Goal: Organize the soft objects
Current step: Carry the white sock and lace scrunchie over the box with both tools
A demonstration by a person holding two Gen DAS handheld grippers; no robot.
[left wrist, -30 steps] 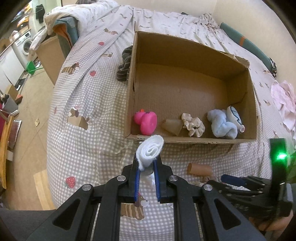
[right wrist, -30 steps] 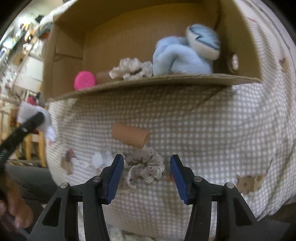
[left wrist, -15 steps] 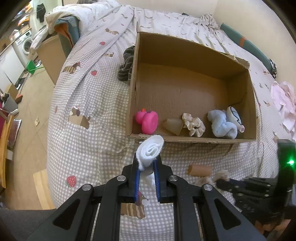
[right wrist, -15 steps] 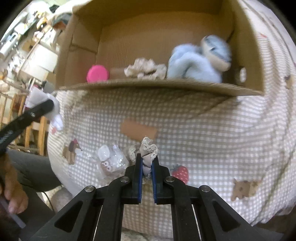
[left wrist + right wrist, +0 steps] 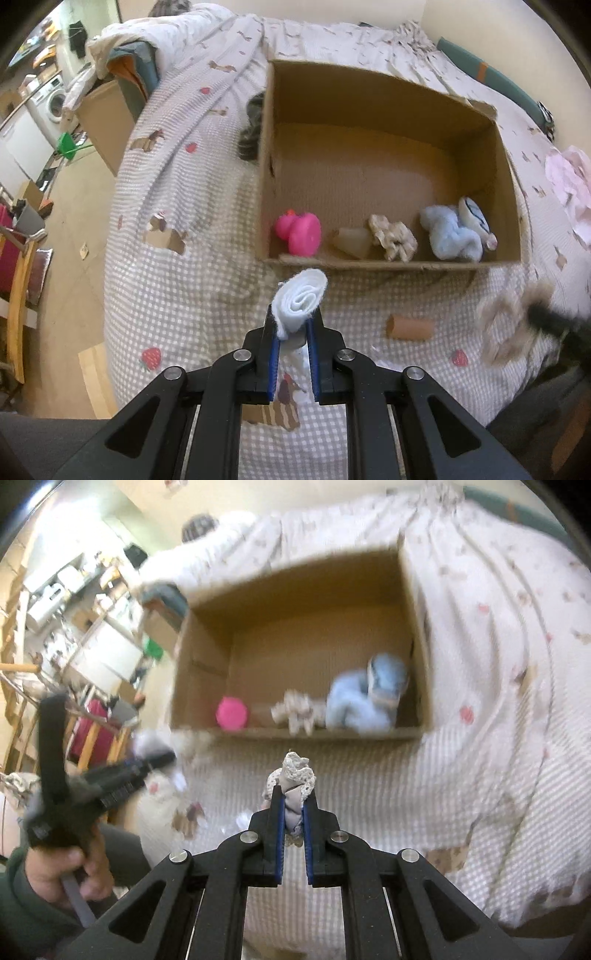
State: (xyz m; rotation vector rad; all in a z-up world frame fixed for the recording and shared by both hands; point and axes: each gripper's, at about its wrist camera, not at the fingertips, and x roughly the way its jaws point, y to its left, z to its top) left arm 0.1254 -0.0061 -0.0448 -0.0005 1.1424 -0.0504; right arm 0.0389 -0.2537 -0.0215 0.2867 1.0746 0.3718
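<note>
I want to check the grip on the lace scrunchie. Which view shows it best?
The right wrist view: the lace scrunchie sits sharp and centred, pinched in the right gripper. The left wrist view shows it only as a motion-blurred beige smear at the right edge.

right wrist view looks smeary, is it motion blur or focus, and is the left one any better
Right wrist view: motion blur; the cardboard box and bedspread smear, while the right gripper and its lace scrunchie stay sharp. Left wrist view: mostly crisp; only the scrunchie at the right edge streaks.
</note>
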